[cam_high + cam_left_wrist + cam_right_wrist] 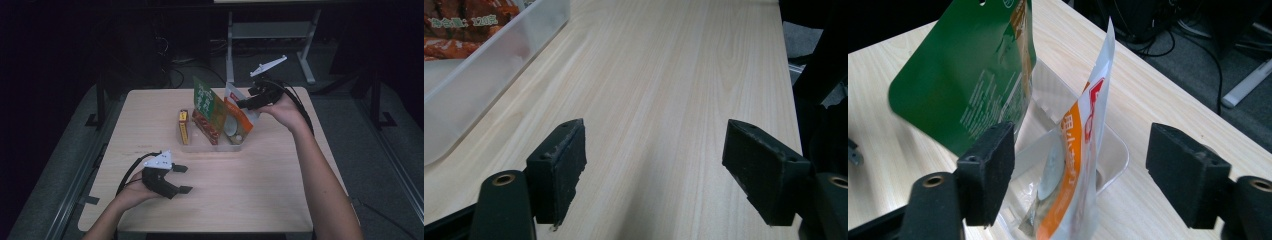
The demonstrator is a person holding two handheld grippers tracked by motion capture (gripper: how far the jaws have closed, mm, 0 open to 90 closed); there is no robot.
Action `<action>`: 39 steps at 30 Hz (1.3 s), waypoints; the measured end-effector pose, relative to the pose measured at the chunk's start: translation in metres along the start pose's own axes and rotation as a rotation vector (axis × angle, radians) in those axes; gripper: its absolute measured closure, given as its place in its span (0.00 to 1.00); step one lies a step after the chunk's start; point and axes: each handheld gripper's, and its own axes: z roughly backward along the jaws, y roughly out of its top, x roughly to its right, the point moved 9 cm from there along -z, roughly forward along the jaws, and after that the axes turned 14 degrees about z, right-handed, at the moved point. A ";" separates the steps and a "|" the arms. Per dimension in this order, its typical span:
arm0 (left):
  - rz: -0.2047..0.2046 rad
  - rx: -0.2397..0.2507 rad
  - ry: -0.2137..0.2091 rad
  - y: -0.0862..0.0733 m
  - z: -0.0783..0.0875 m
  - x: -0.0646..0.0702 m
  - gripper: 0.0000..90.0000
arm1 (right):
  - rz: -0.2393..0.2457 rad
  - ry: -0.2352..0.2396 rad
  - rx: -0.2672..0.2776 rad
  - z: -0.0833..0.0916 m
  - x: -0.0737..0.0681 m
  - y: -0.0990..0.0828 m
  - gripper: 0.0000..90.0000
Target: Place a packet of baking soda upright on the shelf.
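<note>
High view, two pouches (220,107) and one box (183,127) in tray (212,147), both grippers' fingers wide open, empty.

A light wooden table (260,195) carries a small yellow box (183,127) standing on edge just left of the clear plastic tray. Behind the table, on the dark floor, a white metal frame (272,30) stands, with black cables (185,70) trailing near it
</note>
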 end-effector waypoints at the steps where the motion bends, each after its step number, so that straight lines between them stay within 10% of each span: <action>1: 0.003 -0.001 0.003 0.000 0.000 0.000 0.27 | 0.003 -0.006 0.005 0.002 0.000 -0.001 0.29; 18: 0.020 -0.012 0.039 0.000 0.002 -0.003 0.25 | 0.001 -0.010 0.115 0.039 -0.024 -0.030 0.28; 39: 0.047 -0.008 0.088 -0.009 0.012 -0.007 0.25 | -0.006 0.012 0.108 0.042 -0.072 -0.109 0.27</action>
